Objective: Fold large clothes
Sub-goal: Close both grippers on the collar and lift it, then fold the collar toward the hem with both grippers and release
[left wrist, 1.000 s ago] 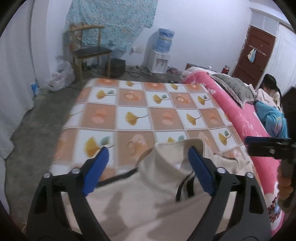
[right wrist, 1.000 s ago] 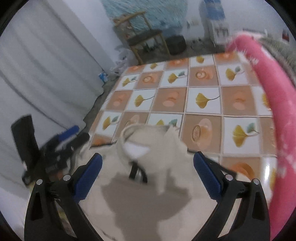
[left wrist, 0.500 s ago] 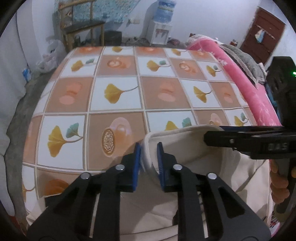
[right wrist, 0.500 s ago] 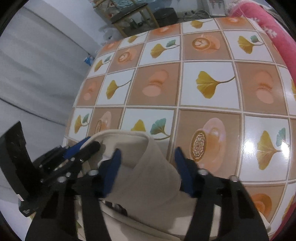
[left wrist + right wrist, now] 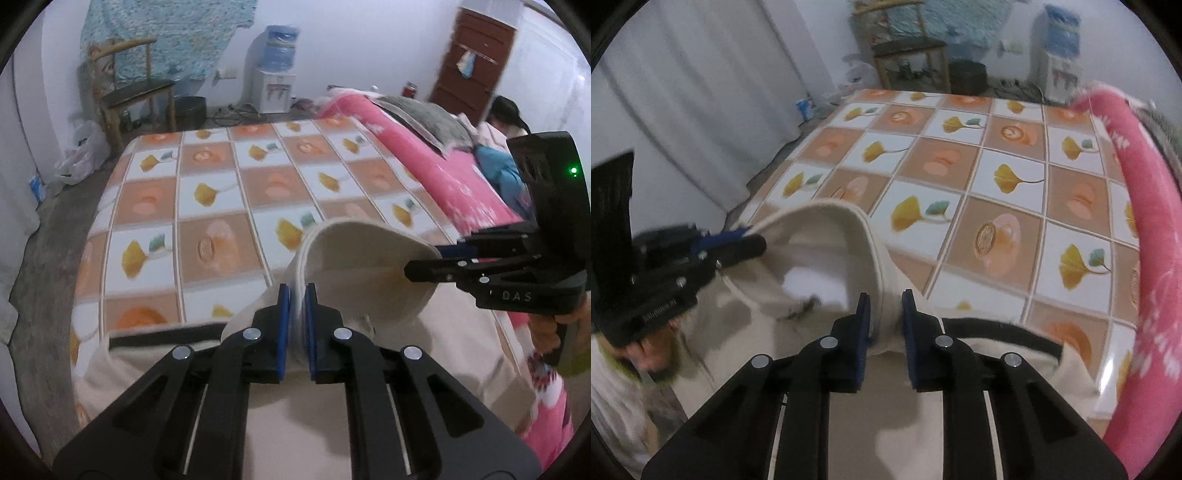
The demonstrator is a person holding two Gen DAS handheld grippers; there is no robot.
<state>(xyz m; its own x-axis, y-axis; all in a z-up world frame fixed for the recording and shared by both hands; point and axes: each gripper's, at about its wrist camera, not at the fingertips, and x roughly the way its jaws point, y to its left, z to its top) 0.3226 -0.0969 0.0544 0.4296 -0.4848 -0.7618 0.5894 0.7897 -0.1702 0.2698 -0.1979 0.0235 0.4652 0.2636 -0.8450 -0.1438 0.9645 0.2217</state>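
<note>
Cream garment collar (image 5: 354, 254) pinched by both downward-tilted grippers (jaws just closing).

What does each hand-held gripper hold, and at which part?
Both hold the cream garment by its collar: left hand-held gripper, right hand-held gripper, on opposite sides.

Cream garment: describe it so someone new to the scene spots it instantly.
Start at the bed with the tiled leaf-print sheet, pink blanket along one side. At its near edge lies the cream garment, its collar held up in a loop between the left gripper and right gripper. It is the only plain, unpatterned fabric there, with a dark strip beside the collar.
</note>
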